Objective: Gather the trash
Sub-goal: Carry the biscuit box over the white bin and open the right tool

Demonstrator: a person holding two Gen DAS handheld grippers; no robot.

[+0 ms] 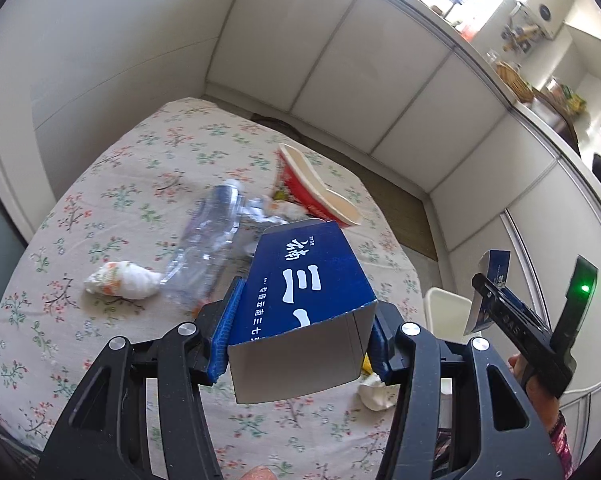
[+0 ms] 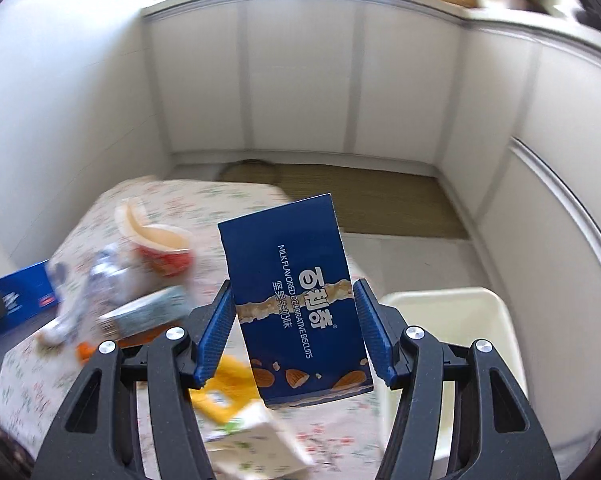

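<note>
Left wrist view: the left gripper clamps an open-ended blue carton above the floral tablecloth. A crushed plastic bottle, a crumpled tissue and a red noodle cup lie on the cloth beyond.

Right wrist view: the right gripper pinches a blue biscuit box, held just left of the cream bin beside the table. This looks like the carry step; next, each box needs moving over the bin and letting go.
</note>
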